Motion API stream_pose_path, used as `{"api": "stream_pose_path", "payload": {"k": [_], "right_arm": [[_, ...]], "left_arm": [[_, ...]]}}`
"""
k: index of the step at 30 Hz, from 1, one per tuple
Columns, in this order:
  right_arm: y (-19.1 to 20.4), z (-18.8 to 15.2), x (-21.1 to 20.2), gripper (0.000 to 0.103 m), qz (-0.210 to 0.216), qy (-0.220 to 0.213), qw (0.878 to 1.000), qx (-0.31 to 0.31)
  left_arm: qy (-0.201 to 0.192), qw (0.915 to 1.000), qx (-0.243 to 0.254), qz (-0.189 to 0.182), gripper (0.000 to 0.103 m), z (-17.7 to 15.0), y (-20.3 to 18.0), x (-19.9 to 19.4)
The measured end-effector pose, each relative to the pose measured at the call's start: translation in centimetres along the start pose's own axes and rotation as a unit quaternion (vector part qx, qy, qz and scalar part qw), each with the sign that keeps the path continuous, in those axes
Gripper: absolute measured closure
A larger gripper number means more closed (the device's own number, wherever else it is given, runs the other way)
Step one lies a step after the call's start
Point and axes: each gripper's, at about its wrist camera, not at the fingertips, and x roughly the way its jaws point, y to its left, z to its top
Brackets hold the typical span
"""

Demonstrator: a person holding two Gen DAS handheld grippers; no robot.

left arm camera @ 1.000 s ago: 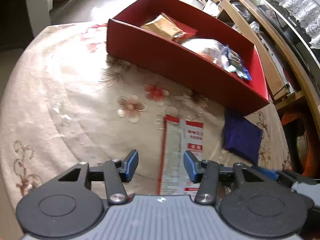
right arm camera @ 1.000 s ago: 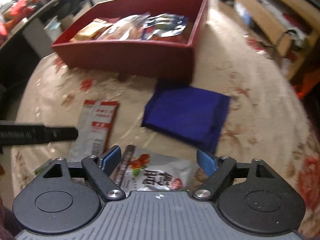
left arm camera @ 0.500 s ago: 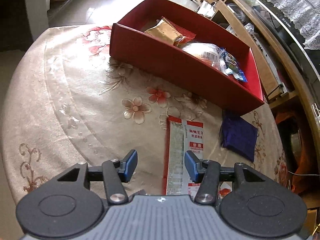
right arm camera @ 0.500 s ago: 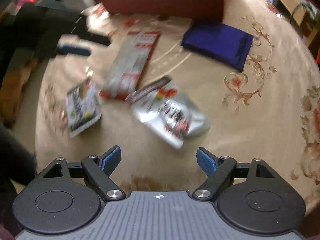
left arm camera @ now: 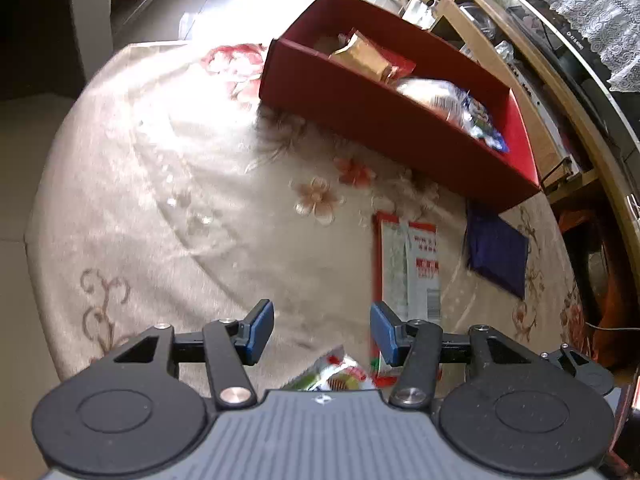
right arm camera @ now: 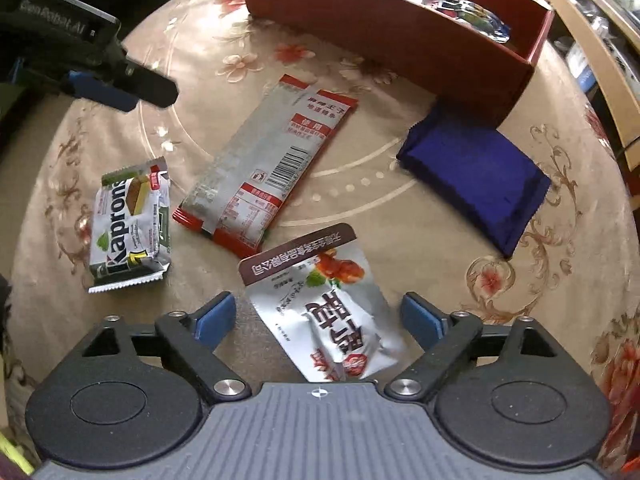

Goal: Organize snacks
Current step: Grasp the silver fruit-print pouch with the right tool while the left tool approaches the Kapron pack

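Silver snack pouch [right arm camera: 328, 304] lies flat on the desk [right arm camera: 360, 184] between the widening jaws of the right tool [right arm camera: 318, 316], untouched by either pad. Beside it rest a long red-edged packet [right arm camera: 268, 168], a wafer pack [right arm camera: 130, 224] and a blue packet [right arm camera: 476, 172]. Behind stands a red box [right arm camera: 400, 36] of snacks. Left tool [left arm camera: 322, 332] hovers released, empty.

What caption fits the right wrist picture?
Right gripper opening above a silver snack pouch, three more packets lying beside the red box.

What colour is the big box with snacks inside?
The box is red, clearest in the left wrist view.
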Motion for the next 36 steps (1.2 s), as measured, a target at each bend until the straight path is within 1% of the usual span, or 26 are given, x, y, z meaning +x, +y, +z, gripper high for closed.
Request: {"api": "stream_pose_path", "payload": {"k": [1,2,3,5,6,7,9,11,12,14,16,20,21,22,24,25,26,27,29,30,31,32,34,36], "right_arm": [[0.3,-0.2,0.1,0.001,0.000,0.005,1.000,-0.001],[0.6,-0.4,0.2,0.000,-0.003,0.012,1.000,-0.001],[0.9,-0.5,0.2,0.000,-0.011,0.012,1.000,-0.002],[1.0,-0.5,0.1,0.000,-0.017,0.016,0.999,0.022],[1.1,-0.7,-0.1,0.001,-0.022,0.015,0.999,0.029],[1.3,-0.8,-0.2,0.004,-0.026,0.013,0.999,0.030],[1.7,-1.4,-1.0,0.015,-0.026,0.003,0.999,0.029],[1.8,-2.1,-1.9,0.041,-0.017,-0.007,0.999,0.041],[1.8,-2.5,-2.3,0.043,-0.014,-0.011,0.999,0.046],[1.7,-3.0,-2.7,0.044,-0.001,-0.013,0.998,0.058],[1.9,-3.4,-2.8,0.044,-0.007,-0.015,0.999,0.052],[2.0,-3.7,-3.3,0.043,0.003,-0.021,0.999,0.048],[1.9,-3.8,-3.3,0.043,0.003,-0.020,0.999,0.050],[1.8,-3.7,-3.3,0.043,-0.002,-0.022,0.999,0.050],[1.7,-3.7,-3.4,0.041,-0.011,-0.022,0.998,0.049],[1.5,-3.7,-3.5,0.037,-0.013,-0.022,0.998,0.057],[1.3,-3.6,-3.6,0.032,-0.012,-0.025,0.998,0.063],[1.1,-3.5,-3.6,0.031,-0.010,-0.029,0.997,0.066],[0.9,-3.4,-3.8,0.024,-0.014,-0.035,0.997,0.072],[0.8,-3.4,-3.8,0.024,-0.017,-0.035,0.997,0.072],[0.7,-3.4,-3.8,0.024,-0.021,-0.034,0.997,0.072],[0.6,-3.4,-3.8,0.024,-0.024,-0.035,0.996,0.073],[0.3,-3.5,-4.0,0.024,-0.025,-0.037,0.996,0.077],[-0.2,-3.4,-4.3,0.024,-0.025,-0.044,0.995,0.081]], "left_arm": [[0.002,1.0000,-0.002,-0.003,0.050,-0.3,0.1,-0.1],[0.005,1.0000,-0.002,-0.005,0.050,-0.8,0.1,-0.2],[0.008,0.9999,-0.003,-0.008,0.050,-1.2,0.1,-0.3],[0.012,0.9997,-0.013,-0.014,0.047,-2.1,0.2,-0.6],[0.014,0.9995,-0.022,-0.018,0.046,-2.7,0.3,-0.7],[0.018,0.9993,-0.027,-0.022,0.046,-3.2,0.3,-0.7],[0.022,0.9992,-0.024,-0.023,0.046,-4.1,0.1,-0.8],[0.020,0.9997,-0.008,-0.010,0.046,-4.6,-0.4,-0.8],[0.018,0.9998,-0.004,-0.001,0.044,-4.9,-0.6,-0.8],[0.021,0.9997,-0.014,0.003,0.042,-5.8,-0.5,-0.8],[0.027,0.9991,-0.032,0.002,0.042,-6.5,-0.2,-0.6],[0.029,0.9974,-0.065,0.009,0.041,-7.2,-0.2,0.0],[0.027,0.9972,-0.068,0.014,0.039,-7.1,-0.6,0.3],[0.020,0.9971,-0.071,0.020,0.033,-7.2,-0.9,0.5],[0.004,0.9956,-0.087,0.033,0.026,-7.3,-1.6,0.7],[-0.003,0.9950,-0.091,0.042,0.022,-7.2,-2.0,1.0],[-0.012,0.9945,-0.089,0.054,0.021,-7.2,-2.5,1.2],[-0.021,0.9942,-0.079,0.070,0.022,-7.2,-3.2,1.4],[-0.030,0.9934,-0.036,0.105,0.024,-7.5,-4.3,2.0],[-0.033,0.9919,-0.017,0.121,0.029,-7.8,-4.8,2.1],[-0.035,0.9907,0.002,0.132,0.030,-8.0,-5.2,2.2],[-0.034,0.9903,0.015,0.134,0.031,-8.1,-5.2,2.2],[-0.028,0.9908,0.027,0.130,0.035,-8.1,-4.9,1.9],[-0.015,0.9902,0.052,0.129,0.037,-8.2,-4.6,1.5]]}}
